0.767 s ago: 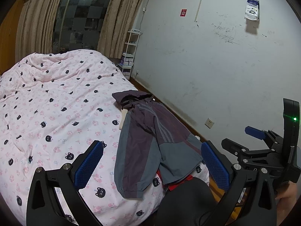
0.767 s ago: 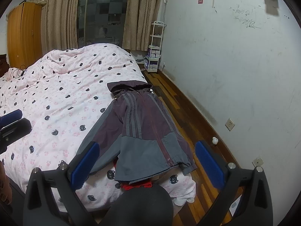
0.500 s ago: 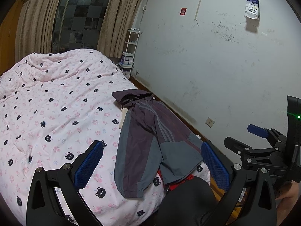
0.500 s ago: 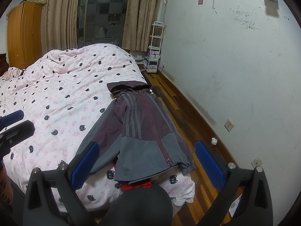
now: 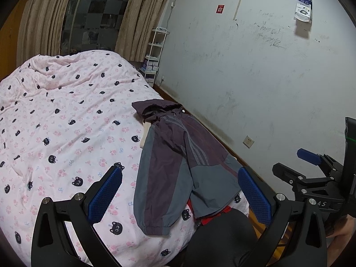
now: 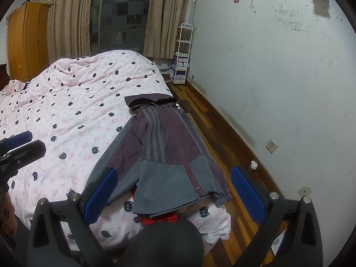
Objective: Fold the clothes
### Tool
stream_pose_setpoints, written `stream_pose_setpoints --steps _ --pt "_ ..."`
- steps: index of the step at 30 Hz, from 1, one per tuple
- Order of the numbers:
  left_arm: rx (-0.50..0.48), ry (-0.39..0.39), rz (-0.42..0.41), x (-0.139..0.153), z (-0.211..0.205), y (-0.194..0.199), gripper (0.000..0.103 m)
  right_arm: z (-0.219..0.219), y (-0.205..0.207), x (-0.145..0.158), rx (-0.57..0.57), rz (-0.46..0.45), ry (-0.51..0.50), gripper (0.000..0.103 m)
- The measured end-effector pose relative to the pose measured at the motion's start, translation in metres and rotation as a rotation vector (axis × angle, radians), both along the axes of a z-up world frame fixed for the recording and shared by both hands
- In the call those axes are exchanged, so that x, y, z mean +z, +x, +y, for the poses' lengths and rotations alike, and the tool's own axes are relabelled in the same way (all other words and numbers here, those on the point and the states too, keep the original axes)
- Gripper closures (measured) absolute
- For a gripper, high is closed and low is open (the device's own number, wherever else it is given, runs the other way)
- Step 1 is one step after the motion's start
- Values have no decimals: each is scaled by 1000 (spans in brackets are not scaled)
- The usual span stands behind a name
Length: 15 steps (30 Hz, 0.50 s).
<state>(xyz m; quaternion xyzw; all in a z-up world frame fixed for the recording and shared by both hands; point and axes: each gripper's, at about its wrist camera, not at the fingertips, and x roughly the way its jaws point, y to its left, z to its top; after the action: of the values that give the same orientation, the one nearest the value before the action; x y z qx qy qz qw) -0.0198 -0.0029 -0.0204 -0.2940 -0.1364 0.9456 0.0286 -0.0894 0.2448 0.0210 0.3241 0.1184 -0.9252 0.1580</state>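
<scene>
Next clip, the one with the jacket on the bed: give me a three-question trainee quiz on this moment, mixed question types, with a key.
1. True or false: the jacket lies spread out on the pink quilt, hood towards the curtains.
2. Multiple choice: the right gripper is
A. shut on a sleeve
B. open, holding nothing
C. shut on the hood
3. Fill in: the red cloth peeks out from ____ the jacket's hem.

Key
1. True.
2. B. The left gripper stands open and empty too.
3. Under.
</scene>
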Motion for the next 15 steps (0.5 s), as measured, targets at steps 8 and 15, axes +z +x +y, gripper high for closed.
stream_pose_setpoints --steps 8,15 --pt "-3 -14 -42 -24 1 -17 0 6 -12 -10 -11 -22 -11 0" --pt "-2 26 -136 -67 -11 -40 0 0 -18 -18 -5 -29 3 0"
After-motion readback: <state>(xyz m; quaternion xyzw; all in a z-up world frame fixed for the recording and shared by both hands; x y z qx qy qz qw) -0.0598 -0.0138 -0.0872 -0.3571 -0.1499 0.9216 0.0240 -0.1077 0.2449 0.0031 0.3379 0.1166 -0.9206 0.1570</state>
